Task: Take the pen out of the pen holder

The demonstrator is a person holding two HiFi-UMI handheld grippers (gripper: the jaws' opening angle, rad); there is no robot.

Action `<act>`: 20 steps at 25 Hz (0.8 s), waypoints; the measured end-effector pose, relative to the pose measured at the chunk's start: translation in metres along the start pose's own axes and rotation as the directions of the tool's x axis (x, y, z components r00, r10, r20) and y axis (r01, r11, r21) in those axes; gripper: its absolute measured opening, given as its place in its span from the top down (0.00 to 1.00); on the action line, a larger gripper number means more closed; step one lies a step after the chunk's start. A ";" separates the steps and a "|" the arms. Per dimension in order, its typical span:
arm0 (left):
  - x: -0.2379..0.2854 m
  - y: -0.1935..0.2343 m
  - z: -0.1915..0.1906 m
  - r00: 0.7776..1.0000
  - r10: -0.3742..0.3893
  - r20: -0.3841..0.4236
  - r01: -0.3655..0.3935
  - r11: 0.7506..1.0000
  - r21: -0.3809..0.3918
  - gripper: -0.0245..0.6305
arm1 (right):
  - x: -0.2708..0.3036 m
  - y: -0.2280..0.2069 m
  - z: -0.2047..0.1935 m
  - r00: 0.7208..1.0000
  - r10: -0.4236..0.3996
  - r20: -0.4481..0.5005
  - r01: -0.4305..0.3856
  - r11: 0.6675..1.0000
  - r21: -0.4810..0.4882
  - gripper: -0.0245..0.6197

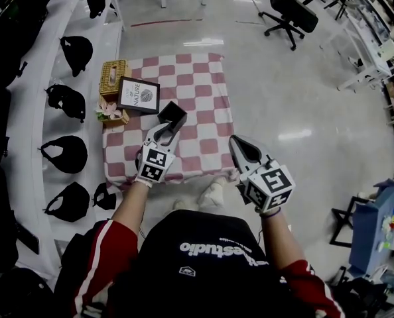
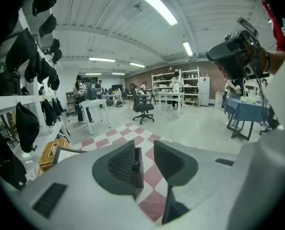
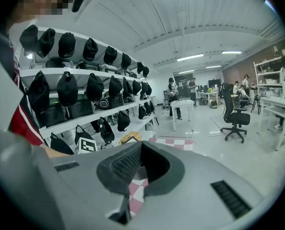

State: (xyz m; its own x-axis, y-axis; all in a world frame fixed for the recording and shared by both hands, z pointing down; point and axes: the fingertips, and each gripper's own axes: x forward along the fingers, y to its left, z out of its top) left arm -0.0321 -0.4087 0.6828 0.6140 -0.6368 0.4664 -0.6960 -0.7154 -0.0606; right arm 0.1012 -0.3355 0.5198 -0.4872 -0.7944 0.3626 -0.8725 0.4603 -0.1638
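The left claw [image 1: 165, 130] is held apart and empty just beside the black box-shaped pen holder [image 1: 172, 114], centre frame. The holder could be toppled if nudged. The right claw [image 1: 237, 142] is closed on nothing.

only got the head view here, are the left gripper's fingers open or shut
observer: The left gripper view shows the left gripper with its fingers apart. Only the checkered cloth shows in the gap, and nothing is held.
operator: and the right one
observer: The right gripper view shows the right gripper with its fingers together at the tips and nothing between them.
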 end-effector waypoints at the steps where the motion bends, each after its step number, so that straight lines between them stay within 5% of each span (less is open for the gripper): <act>1: 0.004 0.001 -0.004 1.000 0.002 -0.009 -0.002 1.000 -0.003 0.78 | 0.001 -0.001 -0.001 1.000 0.000 -0.004 0.000 1.000 0.003 0.96; 20: 0.055 0.015 -0.061 0.986 0.040 -0.162 -0.045 0.999 -0.027 0.78 | 0.008 -0.025 -0.017 0.999 -0.023 -0.048 0.025 0.999 0.041 0.96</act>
State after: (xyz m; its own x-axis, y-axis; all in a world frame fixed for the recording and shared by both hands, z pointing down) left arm -0.0318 -0.4368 0.7617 0.5171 -0.6097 0.6007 -0.7328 -0.6780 -0.0573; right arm 0.1195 -0.3471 0.5423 -0.4644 -0.7849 0.4102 -0.8854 0.4232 -0.1924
